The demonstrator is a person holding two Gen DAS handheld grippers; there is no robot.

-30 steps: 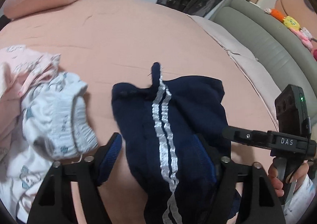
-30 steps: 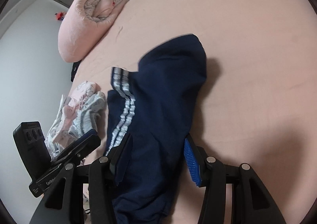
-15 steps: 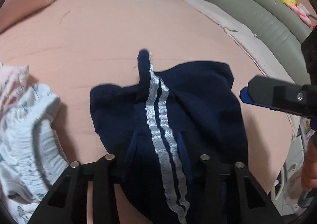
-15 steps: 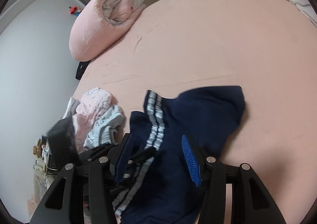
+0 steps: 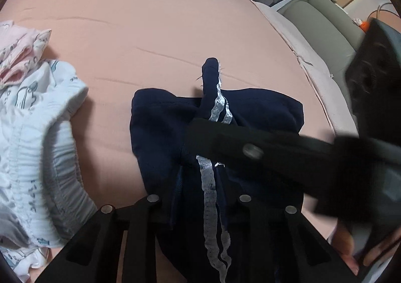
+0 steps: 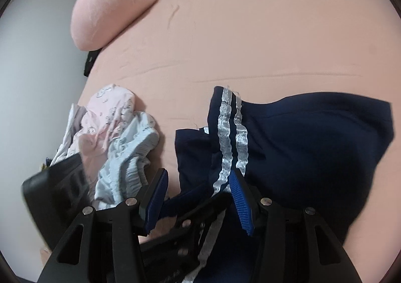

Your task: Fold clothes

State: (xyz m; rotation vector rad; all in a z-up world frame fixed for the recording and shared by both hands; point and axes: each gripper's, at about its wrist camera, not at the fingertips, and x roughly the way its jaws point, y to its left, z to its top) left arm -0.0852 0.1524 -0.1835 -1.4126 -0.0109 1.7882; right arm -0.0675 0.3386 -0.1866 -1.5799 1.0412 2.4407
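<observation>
**Navy garment bunched on bed, both grippers over it**

Left wrist view: navy garment [image 5: 263, 112] with two silver stripes lies crumpled on the pink bed [image 5: 150, 20], one narrow end sticking up toward the far side. Left gripper [image 5: 198, 197] sits at the near edge of the cloth; its fingers look close together with navy fabric and the stripe running between them, so it appears to be pinching the garment, though the pads themselves are buried in cloth and can't be seen. Right gripper [image 5: 198, 132] crosses the frame from the right as a blurred black bar, tip over the stripes; most of the garment's right half is hidden behind it. A hand [image 5: 351, 245] shows at lower right, cut off by the frame edge. White printed clothes [image 5: 37, 145] lie left of the garment, apart from it, with pink clothes [image 5: 20, 50] behind, partly cut off.

Right wrist view: right gripper [image 6: 200, 197] is spread, blue pads [image 6: 239, 200] visible on both fingers, right pad touching the striped fold, nothing clamped. Navy garment [image 6: 313, 145] spreads right, lower edge out of frame. Left gripper [image 6: 190, 218] pokes in below between the fingers, dark and hard to read. Blurred black block at lower left. Pile of light clothes [image 6: 120, 137] left; rolled pink blanket [image 6: 120, 0] far end of bed [image 6: 275, 32].
</observation>
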